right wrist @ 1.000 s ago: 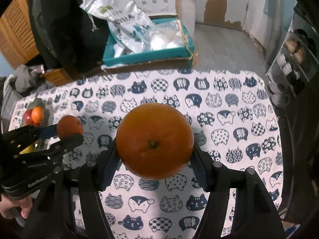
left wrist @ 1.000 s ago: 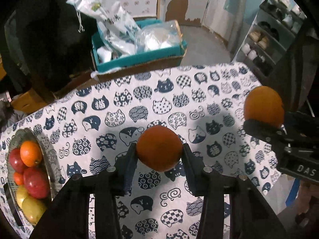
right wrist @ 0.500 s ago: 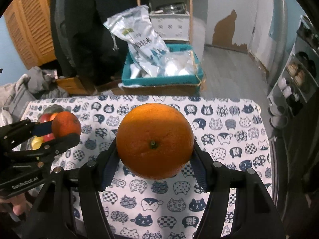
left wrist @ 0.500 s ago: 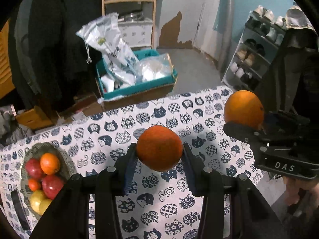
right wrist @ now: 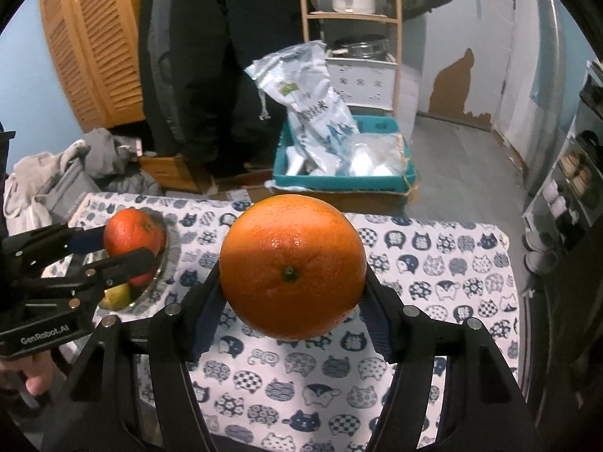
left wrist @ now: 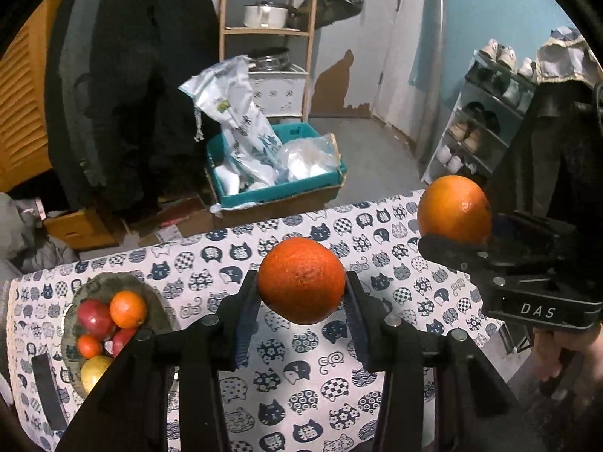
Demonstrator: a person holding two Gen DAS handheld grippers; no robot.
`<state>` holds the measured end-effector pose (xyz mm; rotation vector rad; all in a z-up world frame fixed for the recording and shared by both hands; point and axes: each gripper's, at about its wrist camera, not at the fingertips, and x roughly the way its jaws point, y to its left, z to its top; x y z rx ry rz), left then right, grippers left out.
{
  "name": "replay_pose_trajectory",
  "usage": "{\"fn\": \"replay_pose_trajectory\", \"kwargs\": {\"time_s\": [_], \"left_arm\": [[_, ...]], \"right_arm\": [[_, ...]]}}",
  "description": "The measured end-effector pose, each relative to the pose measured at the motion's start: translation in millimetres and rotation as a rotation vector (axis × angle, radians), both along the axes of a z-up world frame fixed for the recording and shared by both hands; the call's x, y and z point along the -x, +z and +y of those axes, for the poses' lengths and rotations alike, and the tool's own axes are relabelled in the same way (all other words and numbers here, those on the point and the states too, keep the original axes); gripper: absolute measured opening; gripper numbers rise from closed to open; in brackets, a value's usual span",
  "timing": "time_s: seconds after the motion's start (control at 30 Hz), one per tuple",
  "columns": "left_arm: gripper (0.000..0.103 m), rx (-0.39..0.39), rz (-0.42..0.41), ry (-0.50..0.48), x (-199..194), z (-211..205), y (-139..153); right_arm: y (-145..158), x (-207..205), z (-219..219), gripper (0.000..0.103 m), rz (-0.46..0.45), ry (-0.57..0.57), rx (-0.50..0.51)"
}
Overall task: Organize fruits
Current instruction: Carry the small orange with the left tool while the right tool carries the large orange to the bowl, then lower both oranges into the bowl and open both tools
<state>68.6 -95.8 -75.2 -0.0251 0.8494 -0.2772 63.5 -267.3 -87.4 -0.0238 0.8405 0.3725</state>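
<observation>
My left gripper [left wrist: 301,301] is shut on a small reddish orange [left wrist: 301,279], held above the cat-print table [left wrist: 339,395]. It also shows in the right wrist view [right wrist: 130,250], with its orange [right wrist: 132,230]. My right gripper [right wrist: 292,293] is shut on a large orange [right wrist: 292,265], also above the table; it shows in the left wrist view [left wrist: 458,233] with its orange [left wrist: 454,207]. A grey fruit bowl [left wrist: 150,293] at the table's left end holds an orange [left wrist: 127,309], red apples [left wrist: 94,314] and a yellow fruit [left wrist: 94,371].
A teal box [left wrist: 275,192] with plastic bags stands on the floor beyond the table's far edge. A shoe rack [left wrist: 486,120] is at the right, a wooden shelf [left wrist: 267,30] at the back. A dark strip [left wrist: 47,390] lies on the table beside the bowl.
Both grippers have risen and pulled back with their oranges, so the table looks smaller and more of the room shows. The bowl has come further into view.
</observation>
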Motion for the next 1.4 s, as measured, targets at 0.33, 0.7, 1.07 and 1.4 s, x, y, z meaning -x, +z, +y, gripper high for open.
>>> {"fn": "replay_pose_trajectory", "kwargs": {"time_s": [0.33, 0.7, 1.07, 1.4], "left_arm": [[0.044, 0.017, -0.017, 0.077, 9.5, 47.0, 5.1], [0.044, 0.031, -0.025, 0.187, 26.1, 107.8, 4.7], [0.044, 0.044, -0.011, 0.321, 32.2, 174.3, -5.8], [0.044, 0.057, 0.058, 0.415, 30.9, 224.1, -32.4]], "right_arm": [[8.5, -3.4, 49.1, 0.066, -0.01, 0.081, 0.002], [13.0, -5.6, 112.1, 0.066, -0.009, 0.183, 0.011], [12.5, -13.2, 171.8, 0.066, 0.004, 0.256, -0.002], [-7.4, -26.7, 222.7, 0.066, 0.059, 0.309, -0.005]]}}
